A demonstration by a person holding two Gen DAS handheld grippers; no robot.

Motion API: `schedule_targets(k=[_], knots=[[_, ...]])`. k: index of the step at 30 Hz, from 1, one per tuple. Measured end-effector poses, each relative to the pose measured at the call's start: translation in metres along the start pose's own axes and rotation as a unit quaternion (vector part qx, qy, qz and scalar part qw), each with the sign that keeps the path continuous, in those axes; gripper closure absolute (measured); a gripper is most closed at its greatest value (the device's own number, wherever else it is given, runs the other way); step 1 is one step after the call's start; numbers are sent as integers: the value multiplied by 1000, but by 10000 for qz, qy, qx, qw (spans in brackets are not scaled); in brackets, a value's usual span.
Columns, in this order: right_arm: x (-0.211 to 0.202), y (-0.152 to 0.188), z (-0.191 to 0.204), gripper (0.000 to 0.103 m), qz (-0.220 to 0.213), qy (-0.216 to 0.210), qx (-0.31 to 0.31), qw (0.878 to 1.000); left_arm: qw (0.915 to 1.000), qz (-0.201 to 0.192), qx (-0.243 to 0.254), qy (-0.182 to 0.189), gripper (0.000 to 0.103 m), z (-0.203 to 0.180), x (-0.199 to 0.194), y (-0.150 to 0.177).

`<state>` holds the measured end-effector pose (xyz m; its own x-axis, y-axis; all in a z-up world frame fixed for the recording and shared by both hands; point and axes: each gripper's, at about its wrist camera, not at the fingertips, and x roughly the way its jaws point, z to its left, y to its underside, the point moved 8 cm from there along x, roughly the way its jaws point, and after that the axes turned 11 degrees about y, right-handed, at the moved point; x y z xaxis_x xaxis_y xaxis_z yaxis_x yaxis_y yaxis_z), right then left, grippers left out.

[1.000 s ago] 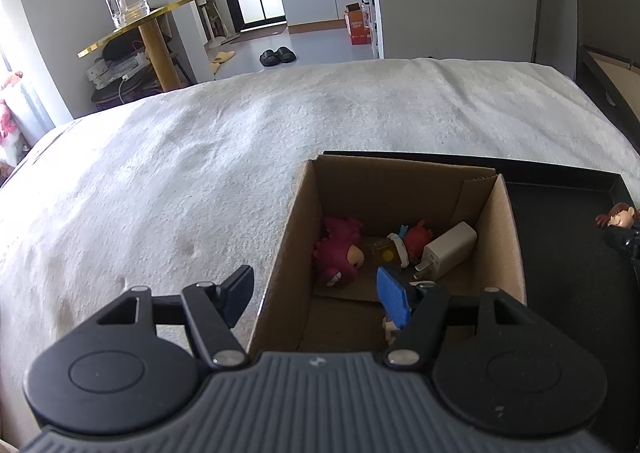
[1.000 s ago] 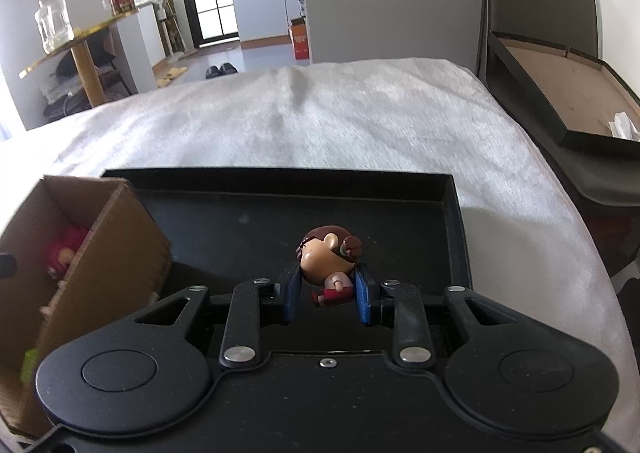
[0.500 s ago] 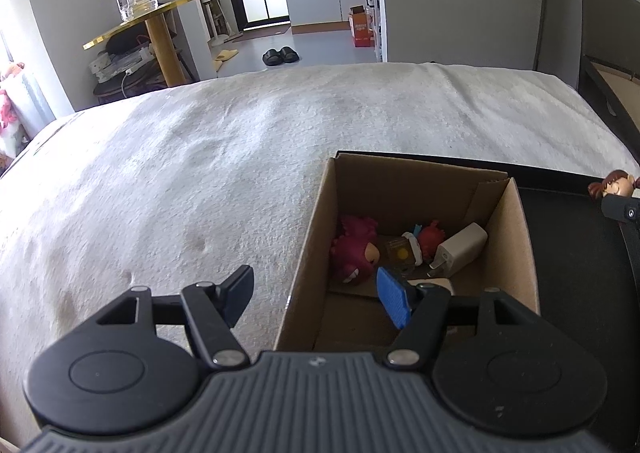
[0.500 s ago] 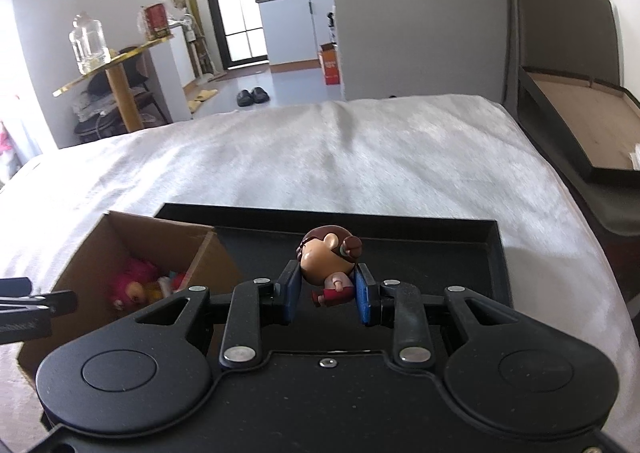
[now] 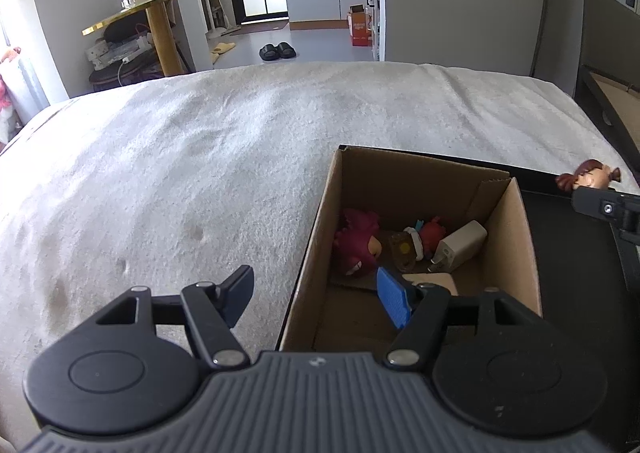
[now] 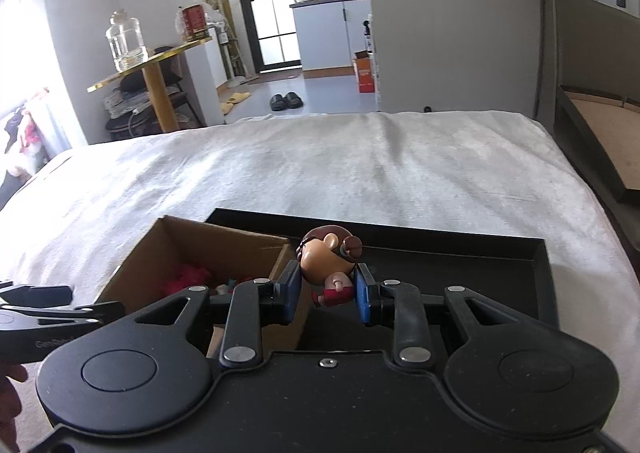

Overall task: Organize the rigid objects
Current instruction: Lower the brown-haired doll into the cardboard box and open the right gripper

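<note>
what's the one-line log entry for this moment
right tongs: shut on figurine, held above tray | left tongs: open, straddling box wall | box: toys, charger inside

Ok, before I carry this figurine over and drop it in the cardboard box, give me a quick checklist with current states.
1. Grip: right hand-held gripper is shut on the figurine, both pads pressing its sides: ok.
2. Figurine clear of the black tray: lifted, ok.
3. Cardboard box open on top: ok.
4. Landing space: pink plush toy, white charger and small toys fill the far end; the near floor looks bare: ok.
5. Left hand-held gripper straddles the box's near-left wall, one finger inside: not ok, may block the drop.
6. Figurine over the box opening: not ok, it is beside it.
</note>
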<state>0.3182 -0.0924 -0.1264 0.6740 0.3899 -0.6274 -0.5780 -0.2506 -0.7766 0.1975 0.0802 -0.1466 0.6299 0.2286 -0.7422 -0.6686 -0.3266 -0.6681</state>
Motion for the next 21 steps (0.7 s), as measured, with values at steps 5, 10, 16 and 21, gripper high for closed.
schedule_targets(k=[5,10,16,21], knots=[[-3,1,17,75,-21,-203,-87,9998,9999,3,-44,122,36,0,0,4],[-5,2,36,75,-34,-412,-237,9989,9997,-38,-70,214,37,1,0,7],[-4,8,56,75,45,-555,-395,9977,9993,-49,-167,341,41,7,1,9],[0,13,65,72,146,-571,-461,9972,9990,-27,-181,419,54,6,3,10]])
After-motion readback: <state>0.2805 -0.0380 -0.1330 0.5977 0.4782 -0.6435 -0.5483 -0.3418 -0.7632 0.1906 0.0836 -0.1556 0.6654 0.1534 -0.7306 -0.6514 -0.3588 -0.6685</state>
